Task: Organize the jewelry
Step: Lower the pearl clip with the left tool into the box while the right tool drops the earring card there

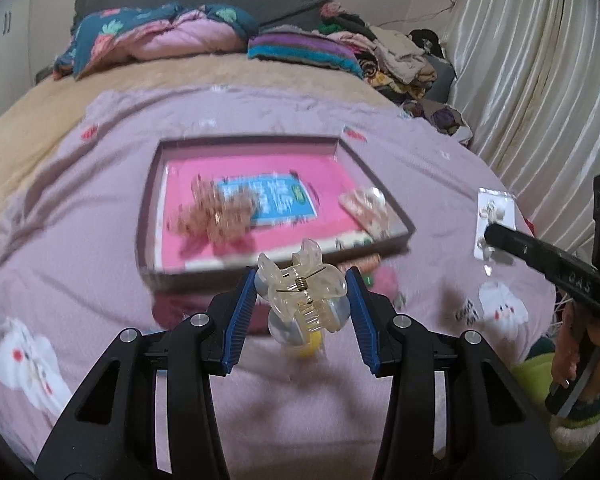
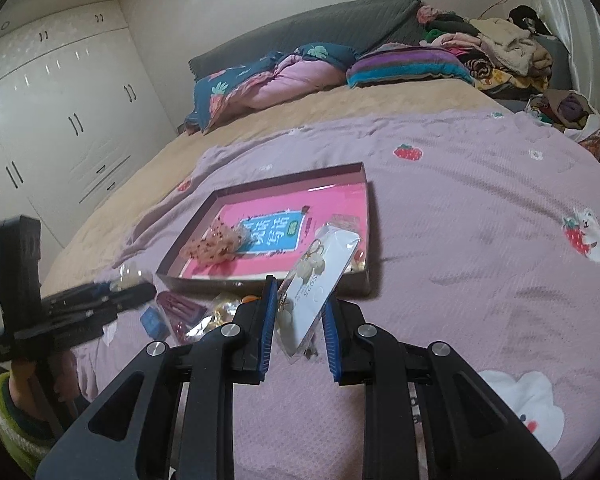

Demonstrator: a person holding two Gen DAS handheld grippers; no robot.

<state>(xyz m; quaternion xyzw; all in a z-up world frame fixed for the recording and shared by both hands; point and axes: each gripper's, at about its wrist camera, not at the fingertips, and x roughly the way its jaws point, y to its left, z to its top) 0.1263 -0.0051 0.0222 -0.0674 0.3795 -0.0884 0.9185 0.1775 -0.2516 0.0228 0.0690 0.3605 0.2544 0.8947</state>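
My left gripper (image 1: 303,286) is shut on a clear plastic hair claw clip (image 1: 302,292) and holds it above the bedspread, just in front of the shallow box (image 1: 150,216). The box has a pink book inside, with a peach scrunchie (image 1: 214,214) and a packet (image 1: 366,206) lying on it. My right gripper (image 2: 298,300) is shut on a clear packet of white earrings (image 2: 320,272), held near the box's front right corner (image 2: 364,280). The same packet shows in the left wrist view (image 1: 494,220).
Small loose items (image 2: 180,312) lie on the lilac bedspread in front of the box. Folded quilts (image 2: 284,76) and a clothes pile (image 2: 500,52) are at the head of the bed. A curtain (image 1: 540,80) hangs on the right, wardrobes (image 2: 60,120) on the left.
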